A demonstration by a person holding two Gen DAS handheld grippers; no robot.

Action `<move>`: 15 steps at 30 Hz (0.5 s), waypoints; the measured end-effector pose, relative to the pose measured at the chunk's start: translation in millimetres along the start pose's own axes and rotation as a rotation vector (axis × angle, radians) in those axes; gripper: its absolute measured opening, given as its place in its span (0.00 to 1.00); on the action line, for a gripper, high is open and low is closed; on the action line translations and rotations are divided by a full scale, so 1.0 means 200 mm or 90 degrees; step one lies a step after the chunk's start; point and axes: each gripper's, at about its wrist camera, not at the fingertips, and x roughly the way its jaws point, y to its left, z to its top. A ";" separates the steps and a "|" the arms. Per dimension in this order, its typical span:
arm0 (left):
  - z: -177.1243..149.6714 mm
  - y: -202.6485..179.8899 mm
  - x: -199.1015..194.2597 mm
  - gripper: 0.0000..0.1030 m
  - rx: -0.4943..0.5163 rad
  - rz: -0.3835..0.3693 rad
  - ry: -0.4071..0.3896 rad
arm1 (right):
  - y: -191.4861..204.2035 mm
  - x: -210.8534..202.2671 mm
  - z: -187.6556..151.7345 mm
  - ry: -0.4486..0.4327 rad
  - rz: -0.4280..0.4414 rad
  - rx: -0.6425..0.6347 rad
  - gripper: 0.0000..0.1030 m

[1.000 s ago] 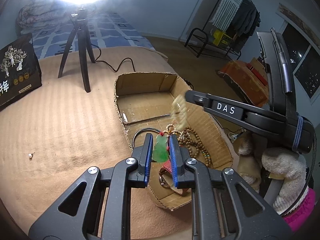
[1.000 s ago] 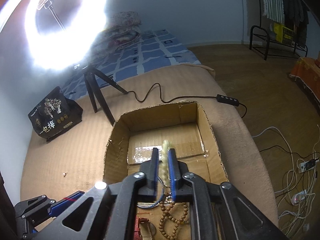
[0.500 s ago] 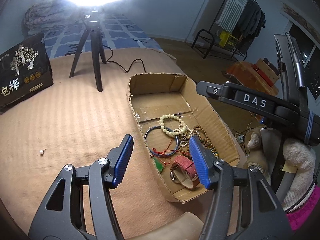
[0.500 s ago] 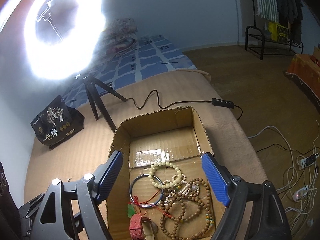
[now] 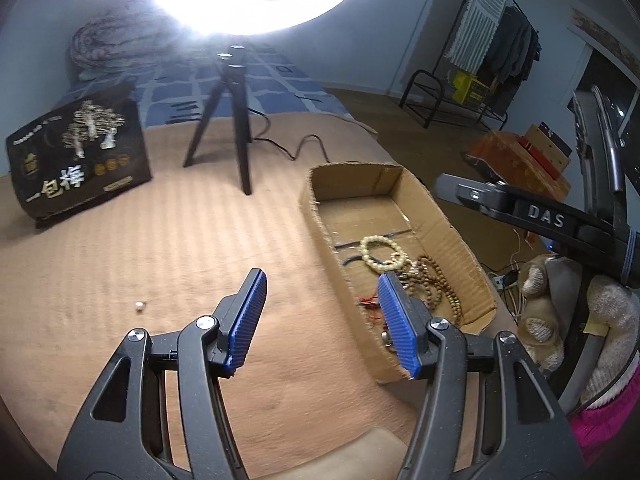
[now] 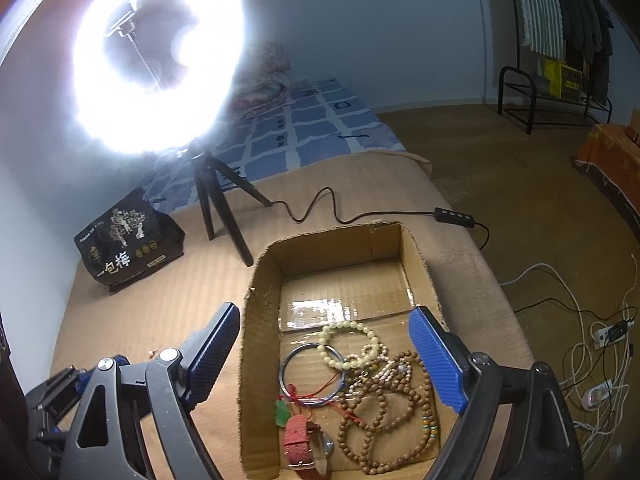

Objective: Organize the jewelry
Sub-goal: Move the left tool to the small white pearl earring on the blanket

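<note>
Cardboard walls hold nearly all the jewelry: the open box (image 6: pixel 256 344) sits on a tan ribbed blanket (image 5: pixel 160 260), and at its near end lie a pale bead bracelet (image 6: pixel 349 344), a thin metal bangle (image 6: pixel 285 372), long loops of brown wooden beads (image 6: pixel 384 420), a green pendant on a red cord (image 6: pixel 281 412) and a red-strapped watch (image 6: pixel 299 442). One tiny pale piece (image 5: pixel 139 305), perhaps an earring or a loose bead, lies alone on the blanket well to the left of the box.

Our left hand-held gripper (image 5: pixel 320 320) hangs with its jaws parted and nothing between them, over the blanket just left of the box wall. Our right hand-held gripper (image 6: pixel 328 356) is above the pile, its jaws widening and empty, the pads clear of every piece.

We judge the bead strands light and limp; they will drape and slide, and since they overlap, lifting one may drag its neighbours. A pinch across a single strand at a free loop looks safest. The bangle is stiff and smooth, best taken across its rim. The watch is the heaviest piece; its strap gives the surest hold. The stray piece is small and could roll or sink into the ribs.

Glare from the ring light (image 6: pixel 160 56) washes out the far side. In the left view a fingertip (image 5: pixel 396 320) hides the near part of the pile, and the tangle makes strand ends hard to trace.
</note>
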 end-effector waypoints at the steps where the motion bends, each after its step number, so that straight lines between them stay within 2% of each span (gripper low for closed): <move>1: 0.00 0.02 -0.02 0.58 -0.001 0.004 -0.003 | 0.01 -0.01 0.00 -0.001 0.002 -0.002 0.86; 15: -0.04 0.42 -0.25 0.58 -0.034 0.065 -0.042 | 0.22 -0.12 -0.07 -0.009 0.049 -0.050 0.88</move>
